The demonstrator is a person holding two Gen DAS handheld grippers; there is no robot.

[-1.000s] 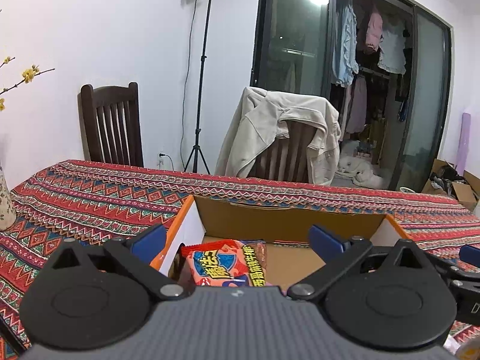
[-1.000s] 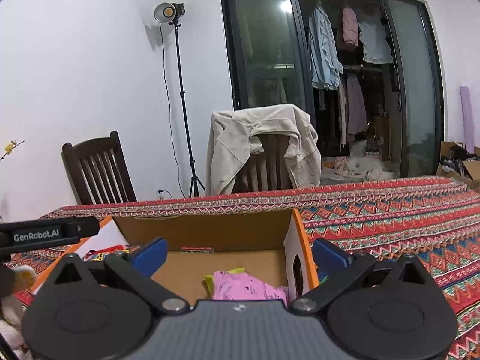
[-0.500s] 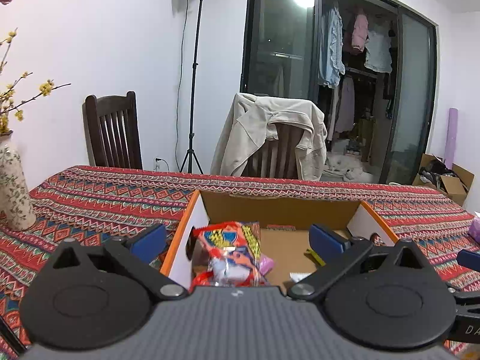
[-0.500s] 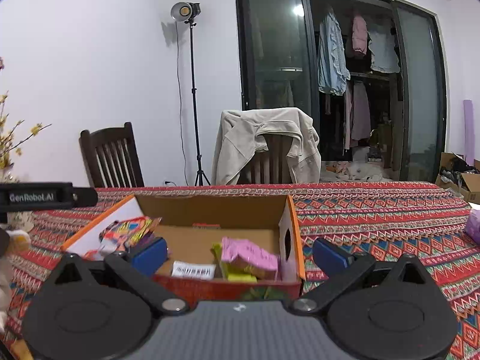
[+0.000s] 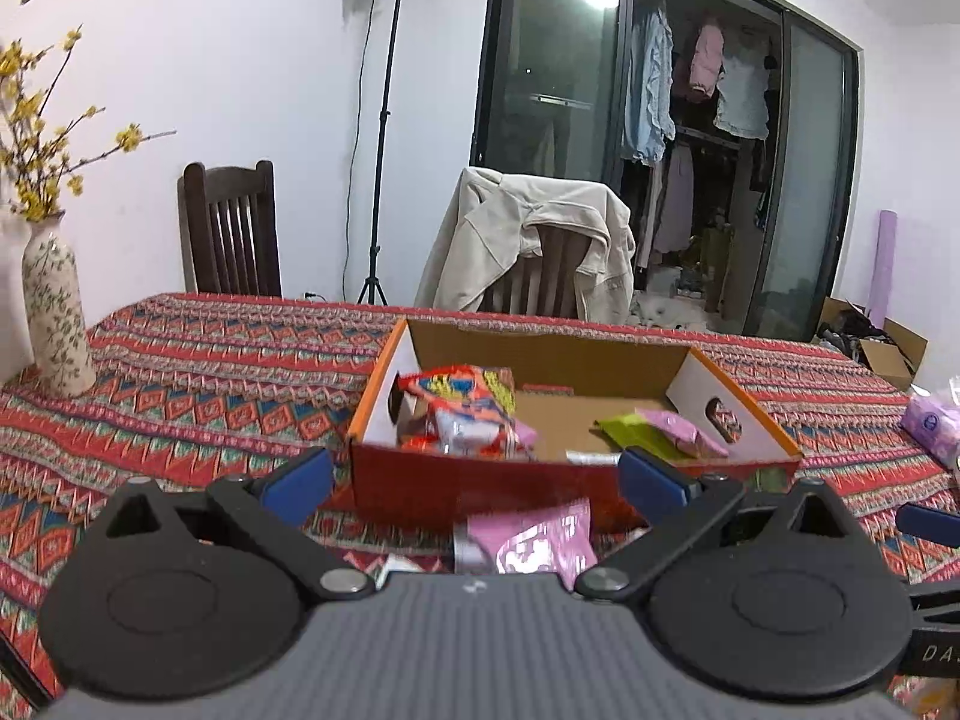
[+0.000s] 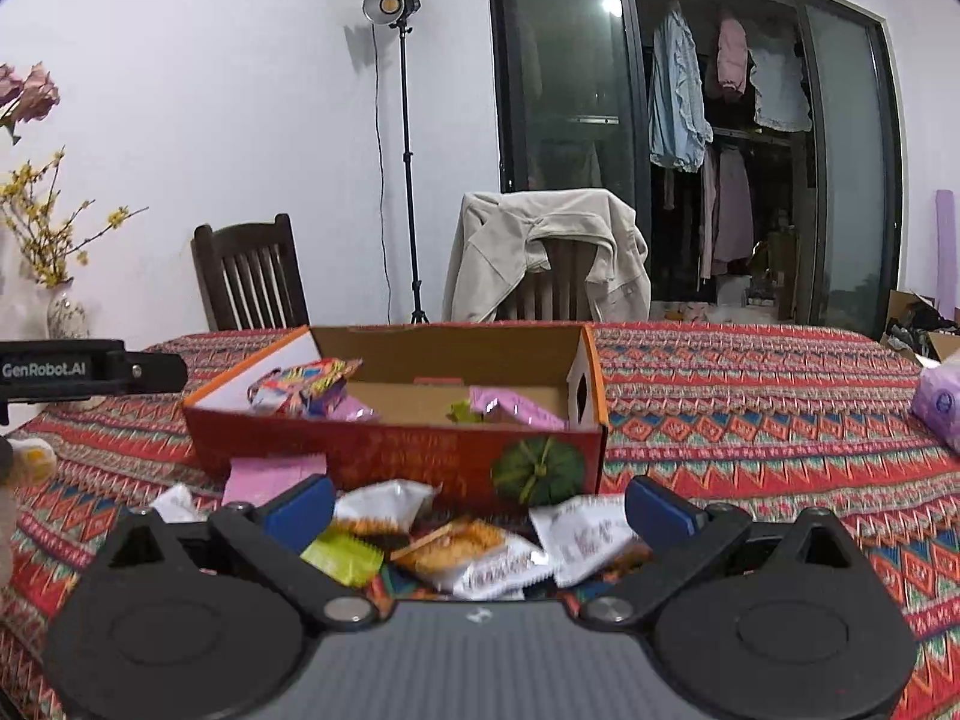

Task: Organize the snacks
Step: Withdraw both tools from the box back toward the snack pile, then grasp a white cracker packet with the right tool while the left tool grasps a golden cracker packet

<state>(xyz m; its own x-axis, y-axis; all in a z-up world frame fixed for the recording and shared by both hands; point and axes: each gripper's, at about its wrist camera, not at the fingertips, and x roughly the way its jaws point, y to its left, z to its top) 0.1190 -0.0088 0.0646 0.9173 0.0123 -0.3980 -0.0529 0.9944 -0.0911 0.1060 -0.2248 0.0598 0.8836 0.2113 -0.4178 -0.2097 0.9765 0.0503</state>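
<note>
A cardboard box (image 5: 480, 483) with red front and orange rim stands on the patterned tablecloth; its front wall (image 6: 420, 456) shows a green pumpkin print. Inside lie a red-and-blue snack bag (image 5: 462, 414) at the left and pink and green packets (image 5: 678, 429) at the right. My left gripper (image 5: 474, 480) is open, nothing between its blue pads, just short of the box front. A pink packet (image 5: 531, 540) lies on the cloth below it. My right gripper (image 6: 477, 504) is open above a heap of loose snack packets (image 6: 474, 546) in front of the box.
A patterned vase (image 5: 54, 324) with yellow flowers stands at the table's left. A purple tissue pack (image 6: 939, 399) lies at the right. Two chairs, one draped with a beige jacket (image 5: 528, 240), and a light stand are behind the table.
Both grippers have pulled back from over the box toward the near side. The red snack bag now lies in the box, and loose packets in front have come into view.
</note>
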